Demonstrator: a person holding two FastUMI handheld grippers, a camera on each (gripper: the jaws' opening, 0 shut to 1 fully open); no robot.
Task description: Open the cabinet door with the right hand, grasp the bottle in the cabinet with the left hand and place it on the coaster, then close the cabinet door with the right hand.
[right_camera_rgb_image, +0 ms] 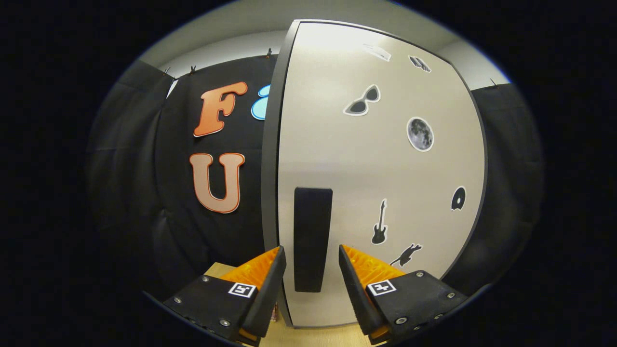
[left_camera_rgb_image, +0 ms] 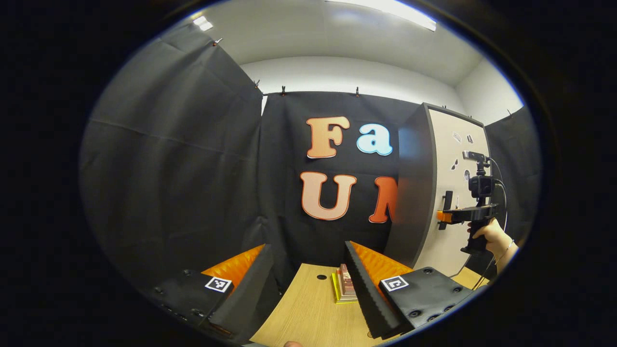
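The cabinet [right_camera_rgb_image: 385,159] has a beige door with stickers, and the door is closed, so anything inside is hidden. A black upright handle [right_camera_rgb_image: 312,238] sits on the door's left side. In the right gripper view my right gripper [right_camera_rgb_image: 311,251] is open, one finger on each side of the handle with small gaps. The left gripper view shows the right gripper [left_camera_rgb_image: 442,217] at the handle [left_camera_rgb_image: 448,202], held by a hand [left_camera_rgb_image: 491,236]. My left gripper [left_camera_rgb_image: 307,246] is open and empty above the wooden table [left_camera_rgb_image: 303,313]. A square pink and yellow coaster [left_camera_rgb_image: 343,288] lies beyond its right finger.
The cabinet's dark side wall [left_camera_rgb_image: 409,193] faces the left gripper. Black cloth walls close the booth at the left and back. A small dark hole [left_camera_rgb_image: 321,277] marks the tabletop near the coaster.
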